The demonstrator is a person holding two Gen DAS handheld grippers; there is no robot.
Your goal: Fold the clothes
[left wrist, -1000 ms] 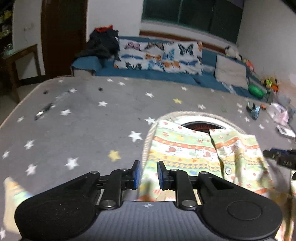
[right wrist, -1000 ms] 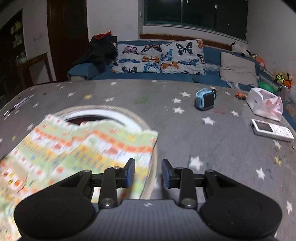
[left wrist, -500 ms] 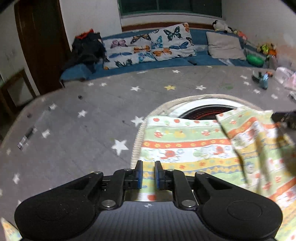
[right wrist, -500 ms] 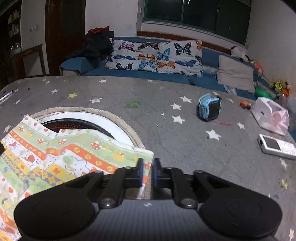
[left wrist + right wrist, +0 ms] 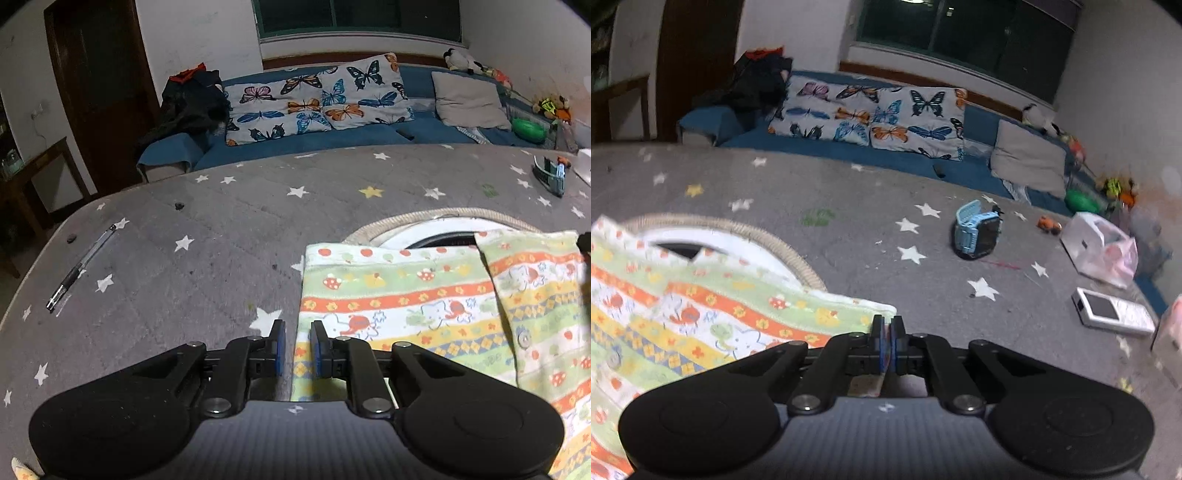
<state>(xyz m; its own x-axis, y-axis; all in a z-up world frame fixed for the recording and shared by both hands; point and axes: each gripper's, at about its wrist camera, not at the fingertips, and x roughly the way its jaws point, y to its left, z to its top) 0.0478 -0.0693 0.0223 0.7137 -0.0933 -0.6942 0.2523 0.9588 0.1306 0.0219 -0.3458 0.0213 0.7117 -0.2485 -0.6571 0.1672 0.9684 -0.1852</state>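
Two tools work one striped, printed garment. It lies spread on the star-patterned counter, well short of the far edge, and partly covers a round rimmed opening in the counter's middle. The right tool is clenched on the garment's right corner, with a sliver of fabric showing between its pads. Judged from this, the grip is there to carry that side over in a fold. The left tool straddles the opposite left edge. Its jaws have just been opening a little, and cloth lies between them with a gap either side, so it appears released and only lined up for a pinch. The garment's near part is hidden beneath both tool bodies. The right-wrist view is motion-blurred over the cloth. What the opening holds is dark and half covered, and a dark shape is cut off at the frame's right margin.
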